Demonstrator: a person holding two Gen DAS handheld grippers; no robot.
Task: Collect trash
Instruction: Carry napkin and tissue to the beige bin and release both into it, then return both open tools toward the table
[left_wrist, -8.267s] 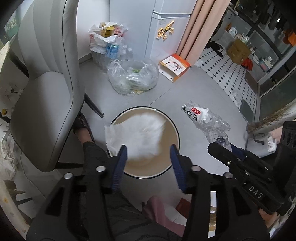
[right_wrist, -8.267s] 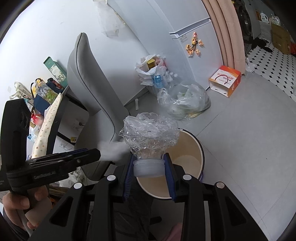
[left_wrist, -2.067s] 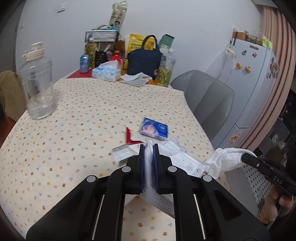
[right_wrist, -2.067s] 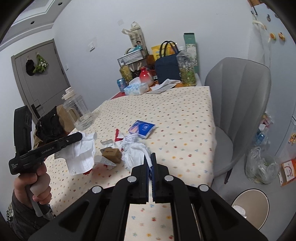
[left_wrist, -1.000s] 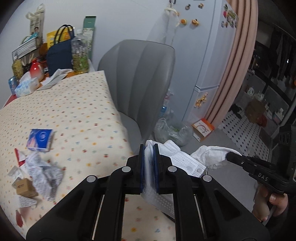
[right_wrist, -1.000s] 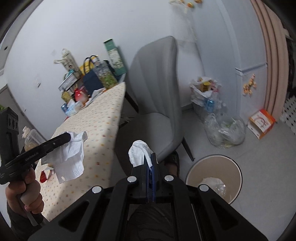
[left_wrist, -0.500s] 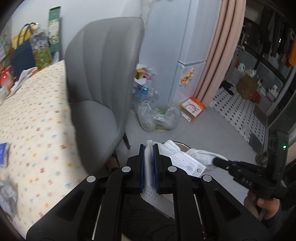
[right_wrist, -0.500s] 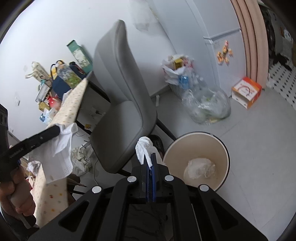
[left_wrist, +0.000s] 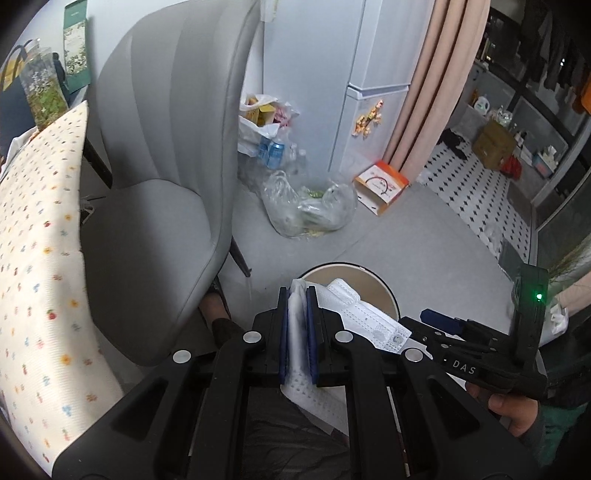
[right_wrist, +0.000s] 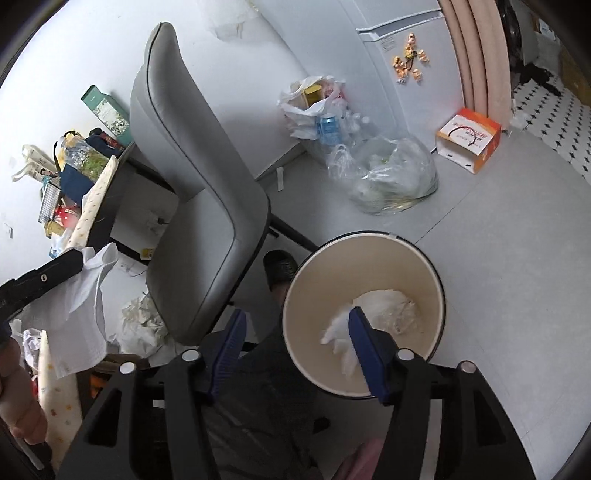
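Observation:
My left gripper (left_wrist: 296, 295) is shut on a white paper towel (left_wrist: 364, 317) and holds it above the near rim of the round beige trash bin (left_wrist: 384, 284). My right gripper (right_wrist: 295, 325) is open and empty over the bin (right_wrist: 306, 288). A blurred white tissue (right_wrist: 338, 326) is falling inside the bin, above a white wad (right_wrist: 386, 304) at the bottom. The left gripper with its towel (right_wrist: 79, 306) shows at the left of the right wrist view. The right gripper body (left_wrist: 476, 350) shows at the right of the left wrist view.
A grey chair (right_wrist: 199, 177) stands left of the bin, beside the dotted tablecloth (left_wrist: 33, 236). Clear trash bags (right_wrist: 391, 177) and an orange-white box (right_wrist: 469, 136) lie by the fridge (left_wrist: 369, 66). My shoe (right_wrist: 279, 267) is by the bin.
The right gripper has opened and let its white tissue drop into the bin. Both grippers have moved closer over the bin; the left still holds the towel.

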